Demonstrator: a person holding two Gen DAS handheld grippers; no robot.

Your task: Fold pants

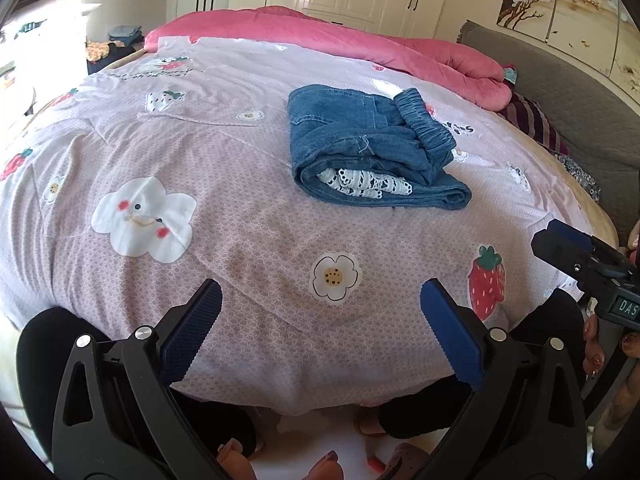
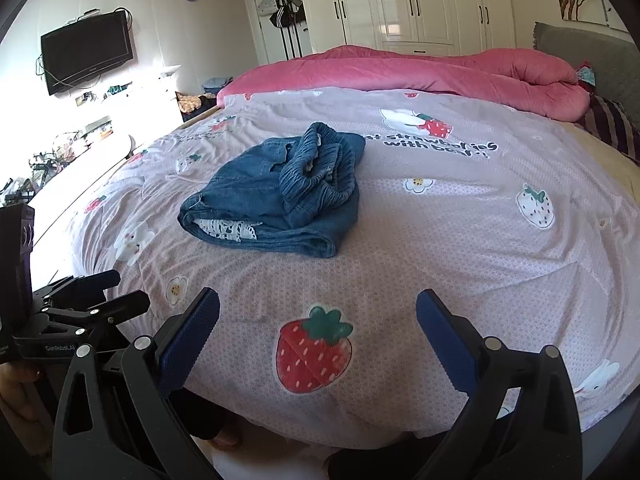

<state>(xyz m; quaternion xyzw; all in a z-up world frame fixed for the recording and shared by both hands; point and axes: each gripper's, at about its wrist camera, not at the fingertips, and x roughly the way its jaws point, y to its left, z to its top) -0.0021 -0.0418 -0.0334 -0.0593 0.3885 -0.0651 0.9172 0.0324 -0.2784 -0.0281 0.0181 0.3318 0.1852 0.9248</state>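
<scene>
Blue denim pants lie folded in a compact bundle on the bed, the elastic waistband on top and white lace trim showing at the near edge. They also show in the right wrist view. My left gripper is open and empty, held above the near edge of the bed, well short of the pants. My right gripper is open and empty, also near the bed's front edge. The right gripper's body shows at the right of the left wrist view, and the left gripper's body at the left of the right wrist view.
The bed has a pink printed sheet with strawberries and flowers. A pink quilt is bunched along the far side, by a grey headboard. White wardrobes and a wall TV stand behind.
</scene>
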